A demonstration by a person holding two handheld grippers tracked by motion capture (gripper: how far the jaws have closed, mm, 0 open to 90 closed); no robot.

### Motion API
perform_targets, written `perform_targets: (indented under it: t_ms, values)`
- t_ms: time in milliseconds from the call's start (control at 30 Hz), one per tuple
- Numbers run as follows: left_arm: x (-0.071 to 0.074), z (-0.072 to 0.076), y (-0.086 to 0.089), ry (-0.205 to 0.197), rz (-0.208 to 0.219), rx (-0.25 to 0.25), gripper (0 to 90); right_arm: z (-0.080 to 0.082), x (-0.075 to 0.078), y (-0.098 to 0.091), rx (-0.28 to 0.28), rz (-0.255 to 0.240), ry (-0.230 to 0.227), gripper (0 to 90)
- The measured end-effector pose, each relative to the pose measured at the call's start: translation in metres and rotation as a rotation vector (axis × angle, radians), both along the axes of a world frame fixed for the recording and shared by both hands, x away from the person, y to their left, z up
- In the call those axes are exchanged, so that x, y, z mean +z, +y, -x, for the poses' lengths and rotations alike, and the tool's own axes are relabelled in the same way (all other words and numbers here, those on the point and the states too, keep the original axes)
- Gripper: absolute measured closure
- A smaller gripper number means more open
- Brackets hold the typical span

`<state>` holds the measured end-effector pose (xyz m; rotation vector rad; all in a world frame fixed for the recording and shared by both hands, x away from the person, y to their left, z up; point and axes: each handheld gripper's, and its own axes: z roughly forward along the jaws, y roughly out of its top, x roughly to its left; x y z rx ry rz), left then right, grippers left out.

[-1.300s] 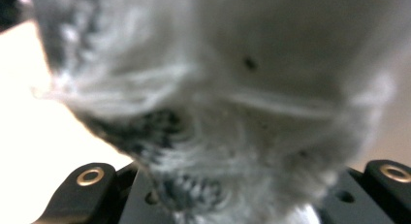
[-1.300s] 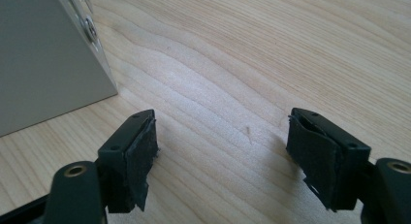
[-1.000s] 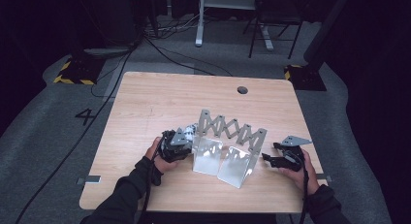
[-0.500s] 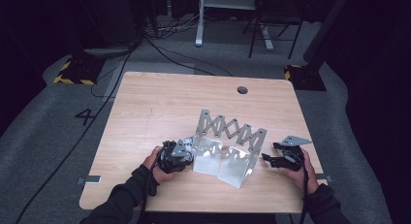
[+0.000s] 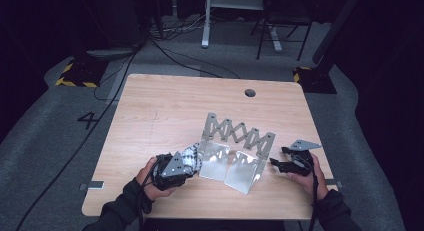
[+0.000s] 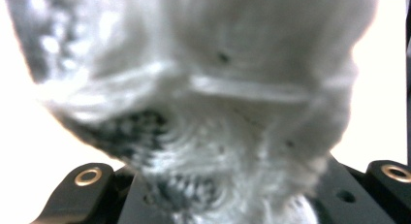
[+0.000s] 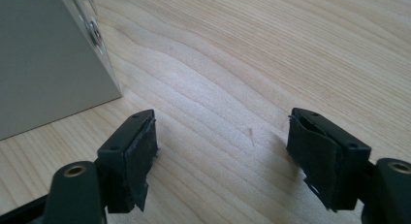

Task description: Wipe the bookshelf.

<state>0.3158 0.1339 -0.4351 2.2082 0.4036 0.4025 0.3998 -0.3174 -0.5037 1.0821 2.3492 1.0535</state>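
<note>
A folding metal rack (image 5: 239,167) with a scissor lattice along its back stands on the wooden table (image 5: 165,111), toward the near edge. My left gripper (image 5: 186,163) is just left of the rack, low over the table, shut on a fuzzy white-and-grey cloth (image 5: 192,156). In the left gripper view the blurred cloth (image 6: 208,88) bulges out between the black jaws. My right gripper (image 5: 278,157) rests to the right of the rack, pointing at it, its jaws open. Bare wood shows between its pads (image 7: 140,151), and the rack's grey end panel (image 7: 43,59) stands just ahead to its left.
A round cable hole (image 5: 250,93) lies in the table near the far edge. Beyond the table are dark floor, cables (image 5: 180,61) and the legs of a desk (image 5: 206,21) and a chair (image 5: 280,36).
My left gripper has drawn back from the rack's left end toward the near edge and a little left, carrying the cloth. The right gripper and the rack have not moved.
</note>
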Motion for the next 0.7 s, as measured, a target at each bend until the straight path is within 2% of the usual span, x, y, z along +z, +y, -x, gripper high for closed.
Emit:
perform_targets:
  t_ms: [33,133,233,367,633,700]
  values:
    - [0.004,0.0,0.001,-0.014,0.013,-0.008,73.5,0.0,0.0,0.0,0.0,0.0,0.0,26.9]
    - [0.016,-0.001,0.002,-0.068,-0.007,-0.037,73.6,0.0,0.0,0.0,0.005,0.0,-0.001,26.8]
    - [0.023,-0.005,0.005,-0.089,-0.006,-0.04,73.7,0.0,0.0,0.001,0.006,0.001,-0.001,26.8]
    - [0.033,-0.007,0.012,-0.111,0.019,-0.034,73.6,0.0,0.0,0.001,0.006,0.001,-0.001,26.8]
    - [0.041,-0.011,0.016,-0.156,0.055,0.034,72.6,0.0,0.0,0.001,0.006,0.001,-0.001,26.7]
    - [0.043,-0.013,0.016,-0.166,0.078,0.054,72.6,0.0,0.0,0.001,0.006,0.001,-0.001,26.7]
